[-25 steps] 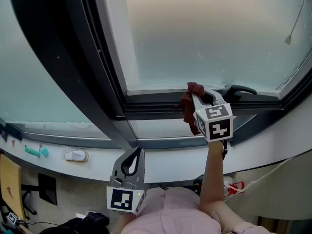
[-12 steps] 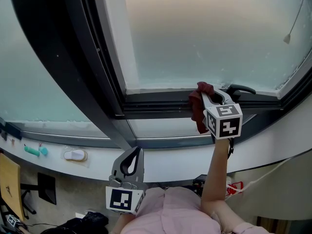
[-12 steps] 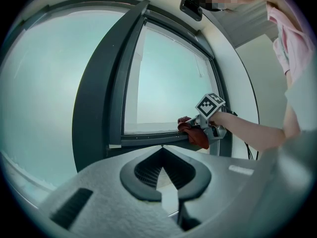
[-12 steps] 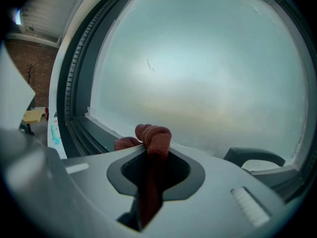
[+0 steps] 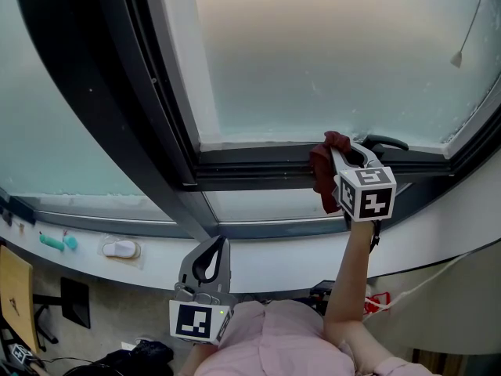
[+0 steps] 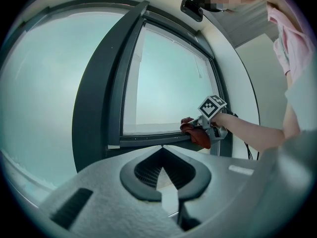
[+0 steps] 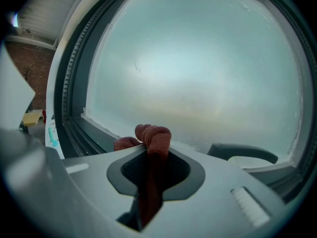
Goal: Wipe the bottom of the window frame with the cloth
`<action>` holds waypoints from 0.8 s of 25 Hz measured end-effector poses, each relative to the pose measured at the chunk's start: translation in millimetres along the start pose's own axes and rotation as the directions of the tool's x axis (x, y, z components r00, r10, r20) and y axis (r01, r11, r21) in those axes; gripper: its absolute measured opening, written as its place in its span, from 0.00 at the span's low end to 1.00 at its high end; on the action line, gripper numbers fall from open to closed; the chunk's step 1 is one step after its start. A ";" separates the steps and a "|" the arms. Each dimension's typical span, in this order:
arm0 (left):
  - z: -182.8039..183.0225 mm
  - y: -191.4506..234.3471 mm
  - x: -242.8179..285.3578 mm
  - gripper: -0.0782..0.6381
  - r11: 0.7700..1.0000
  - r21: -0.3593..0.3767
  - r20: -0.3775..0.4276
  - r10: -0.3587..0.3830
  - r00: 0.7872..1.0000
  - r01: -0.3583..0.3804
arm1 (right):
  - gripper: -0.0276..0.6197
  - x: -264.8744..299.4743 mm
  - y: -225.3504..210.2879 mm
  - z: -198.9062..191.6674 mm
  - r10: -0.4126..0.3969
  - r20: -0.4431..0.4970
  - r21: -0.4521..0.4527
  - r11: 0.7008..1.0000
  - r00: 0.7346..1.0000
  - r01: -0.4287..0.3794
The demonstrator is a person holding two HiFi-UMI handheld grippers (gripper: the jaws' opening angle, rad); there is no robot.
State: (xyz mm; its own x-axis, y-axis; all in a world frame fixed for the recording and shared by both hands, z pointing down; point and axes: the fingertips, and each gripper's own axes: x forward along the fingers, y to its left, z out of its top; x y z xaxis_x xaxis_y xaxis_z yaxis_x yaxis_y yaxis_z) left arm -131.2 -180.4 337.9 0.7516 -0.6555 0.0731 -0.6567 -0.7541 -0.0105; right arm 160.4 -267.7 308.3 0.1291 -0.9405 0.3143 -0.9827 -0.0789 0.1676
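Two risks stand out. The right hand-held gripper [image 5: 338, 157] has its jaws clamped on the dark red cloth [image 5: 321, 175]. A knotted wad pokes past the tips and a tail hangs below. The wad rests on the bottom rail of the window frame [image 5: 250, 169], toward its right end, just beside the black window handle [image 5: 389, 142]. A stroke pushed further right would likely run the jaws or the wad into that handle, snagging the cloth or knocking the lever.

The second risk is the grip. Only a narrow fold sits between the jaws, so a hard drag along the rail could tug the cloth loose or leave bare jaw scraping the frame.

The left hand-held gripper [image 5: 220, 247] hangs low near the person's body, jaws closed on nothing, well apart from the frame.

No brand, label or writing can be read. The marker cubes [image 5: 366, 194] carry only black-and-white square patterns.
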 end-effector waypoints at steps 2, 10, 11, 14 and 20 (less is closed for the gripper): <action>0.3 -2.0 0.3 0.10 1.000 0.001 0.001 -0.001 1.000 0.001 | 0.14 -0.7 -1.6 0.1 0.001 0.003 -0.008 1.000 1.000 -0.001; 1.0 -5.1 -1.2 0.10 1.000 -0.002 0.006 0.009 1.000 -0.009 | 0.14 -2.6 -2.0 -0.2 -0.001 0.024 -0.033 0.999 1.000 0.002; 0.8 -5.1 -1.5 0.10 1.000 -0.002 0.005 0.010 1.000 -0.010 | 0.14 -2.8 -2.1 -0.2 0.000 0.032 -0.039 0.999 0.999 0.001; 0.8 -5.2 -2.0 0.10 1.000 -0.001 0.006 0.012 1.000 -0.012 | 0.14 -3.4 -2.3 0.3 0.002 0.055 -0.057 0.998 0.998 0.001; 1.7 -5.6 -3.1 0.10 1.000 0.001 0.007 0.015 1.000 -0.015 | 0.14 -4.5 -1.8 1.0 -0.029 0.074 -0.094 0.995 0.997 0.036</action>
State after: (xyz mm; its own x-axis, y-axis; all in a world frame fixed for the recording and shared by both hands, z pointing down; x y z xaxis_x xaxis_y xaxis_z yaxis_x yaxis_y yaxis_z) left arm -129.8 -174.1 336.0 0.7421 -0.6670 0.0664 -0.6678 -0.7442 -0.0123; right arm 161.4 -263.7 305.7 0.1473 -0.9596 0.2397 -0.9605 -0.0809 0.2662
